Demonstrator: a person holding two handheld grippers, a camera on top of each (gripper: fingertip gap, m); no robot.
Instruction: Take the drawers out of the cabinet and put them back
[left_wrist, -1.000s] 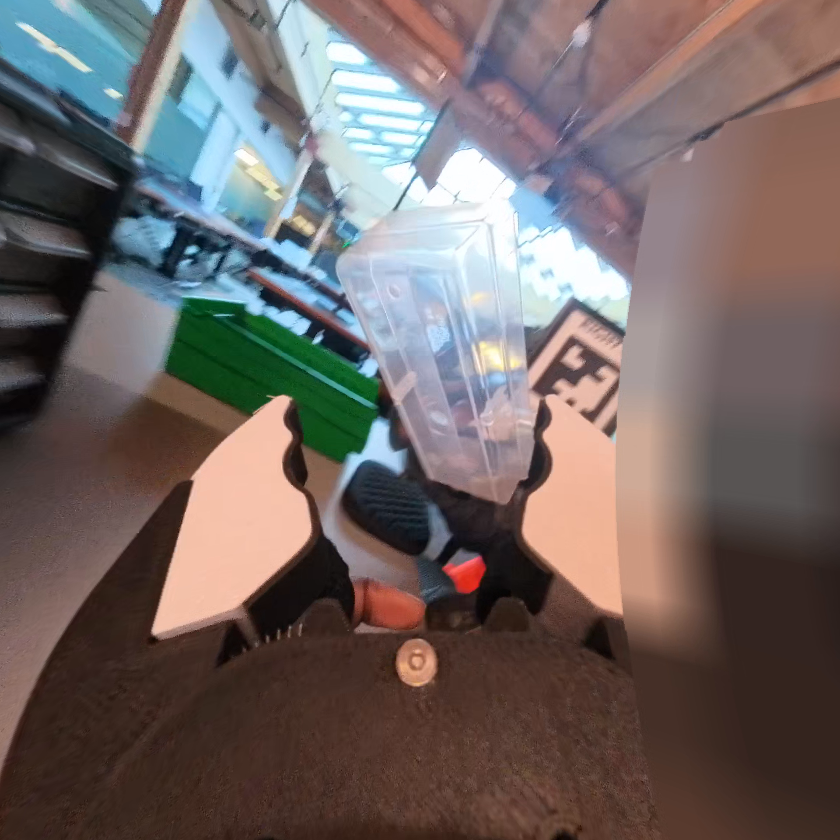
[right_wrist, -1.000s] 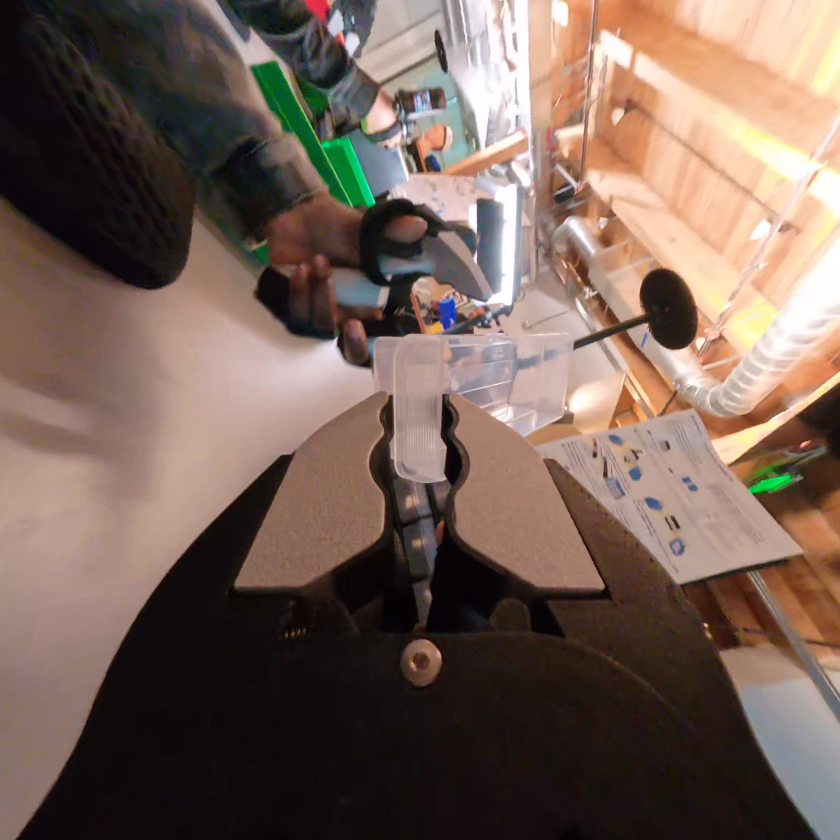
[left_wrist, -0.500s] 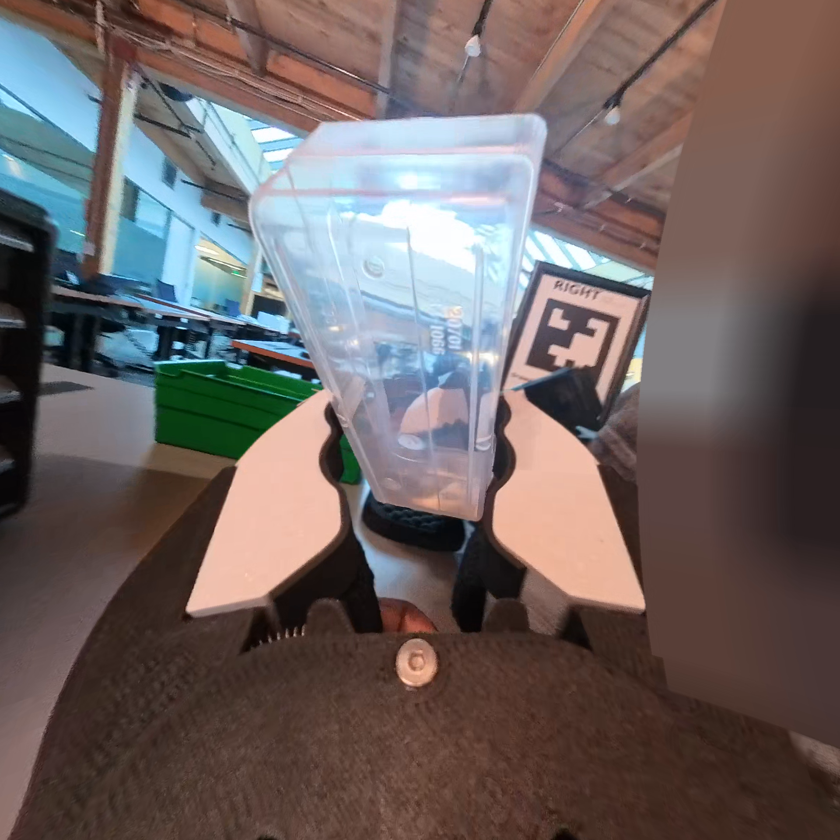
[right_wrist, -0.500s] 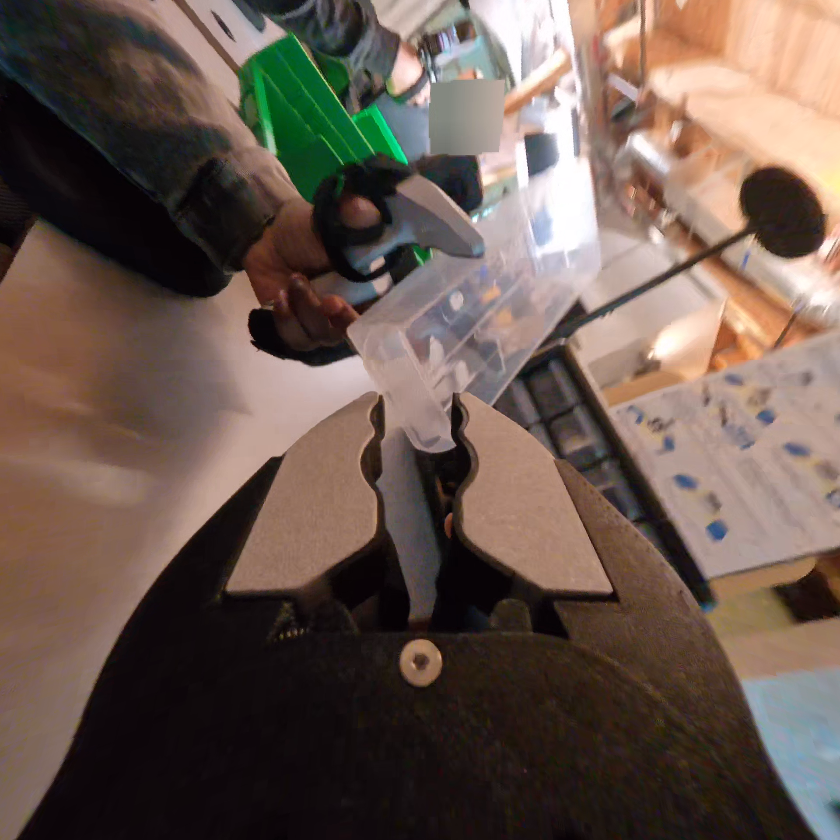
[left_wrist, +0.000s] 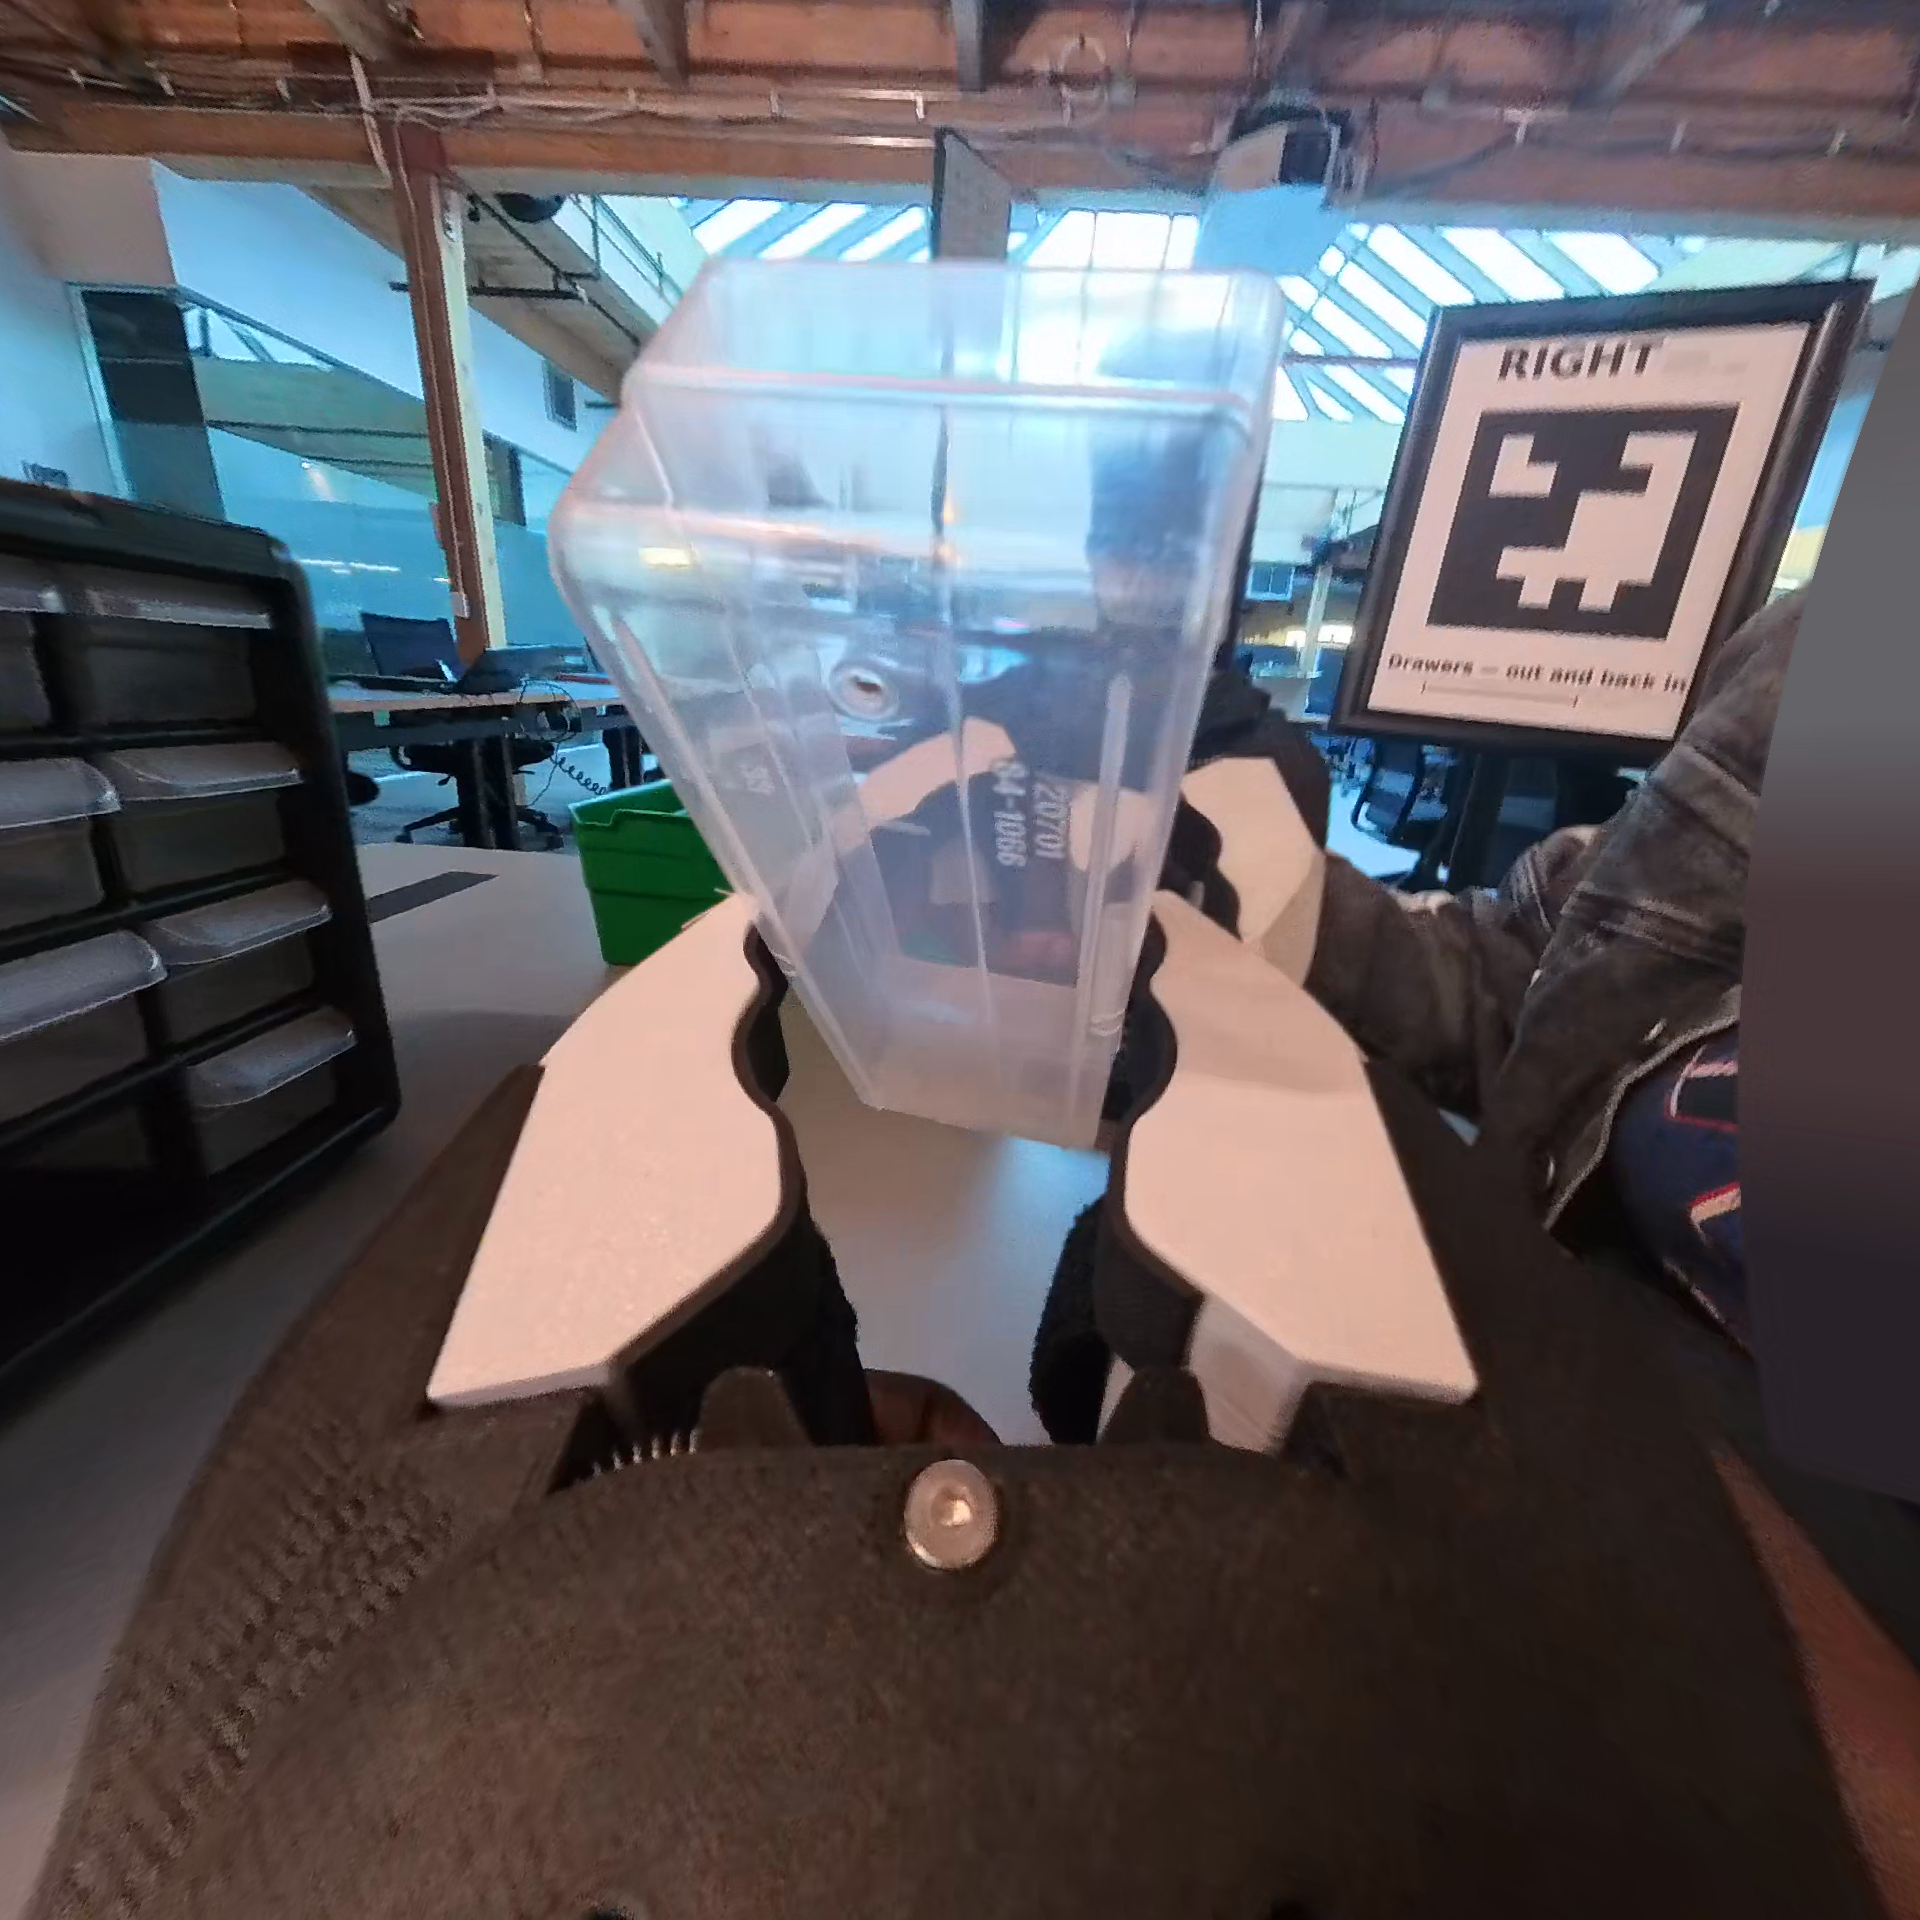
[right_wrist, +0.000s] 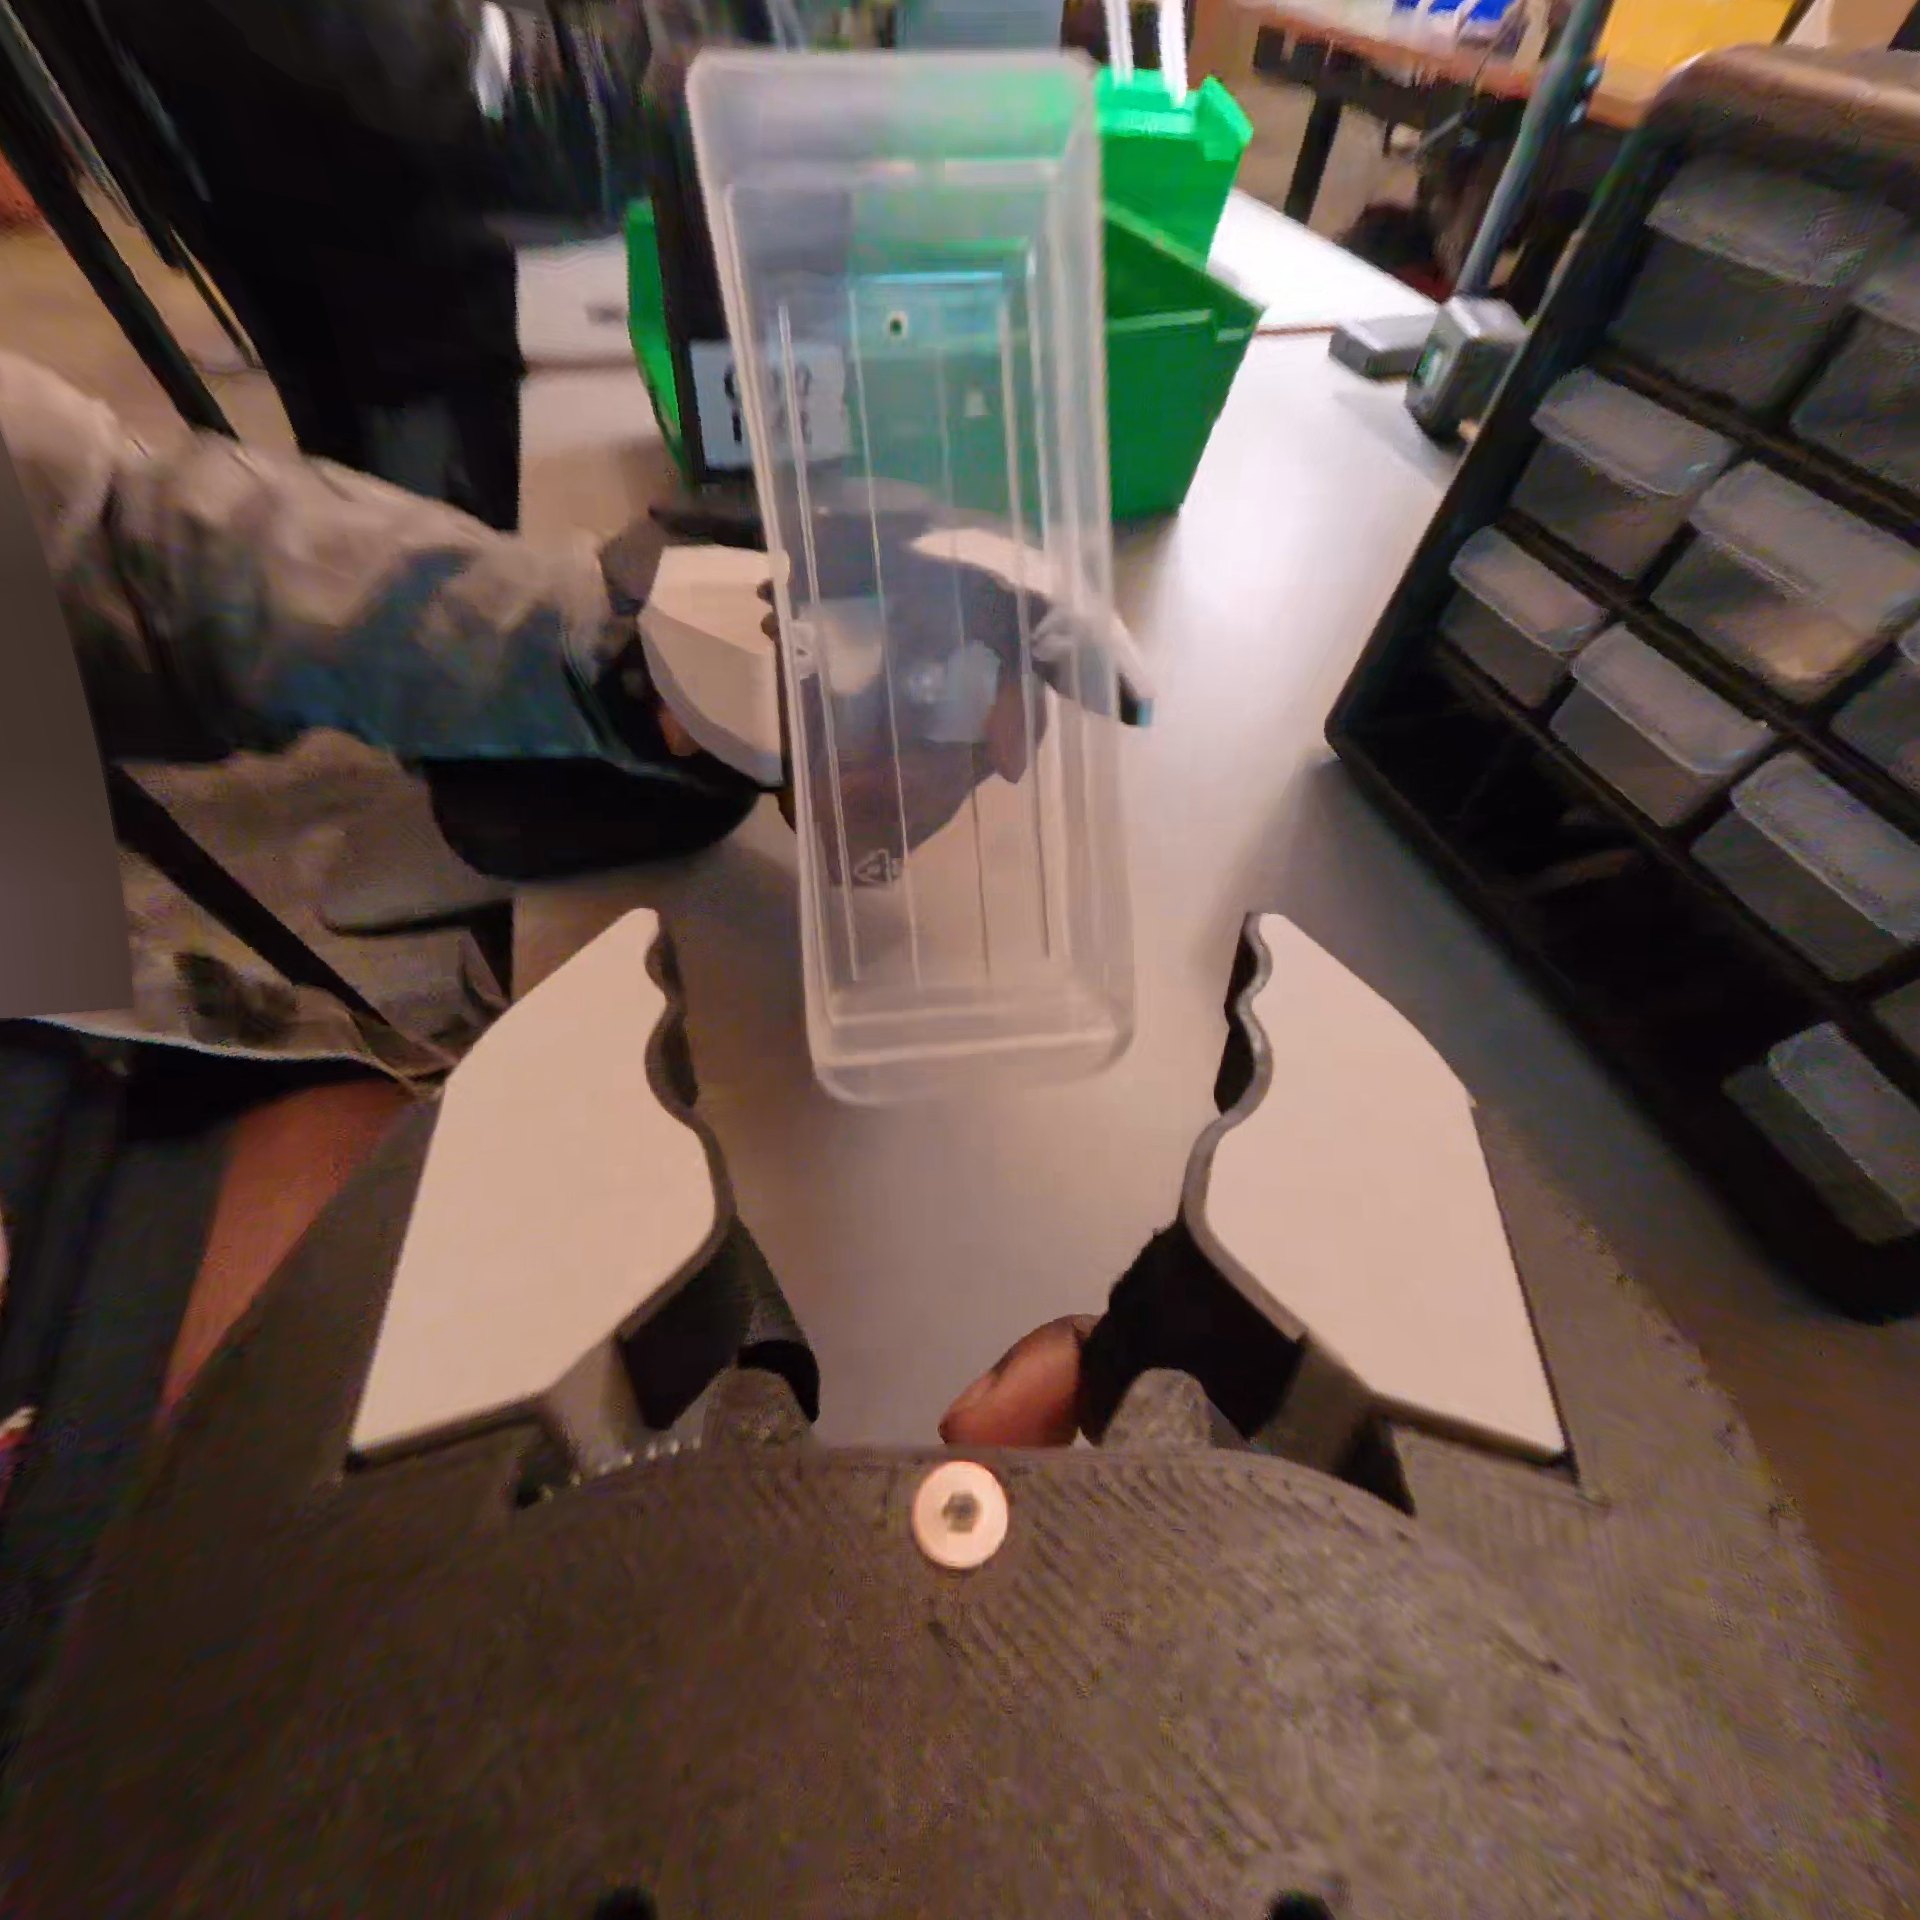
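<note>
One clear plastic drawer is clamped between the fingers of your left gripper, above the grey table; your right gripper is spread wide, holding nothing; the black drawer cabinet stands just beside.

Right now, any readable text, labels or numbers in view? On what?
I don't copy out writing. Here is where it stands:
Framed sign: heading, square marker and caption line, all legible.
Drawer: moulded digits on its base, legible, plus a small triangle mark.
Green bin: white label, too blurred to read.
Cabinet: none seen.
</note>
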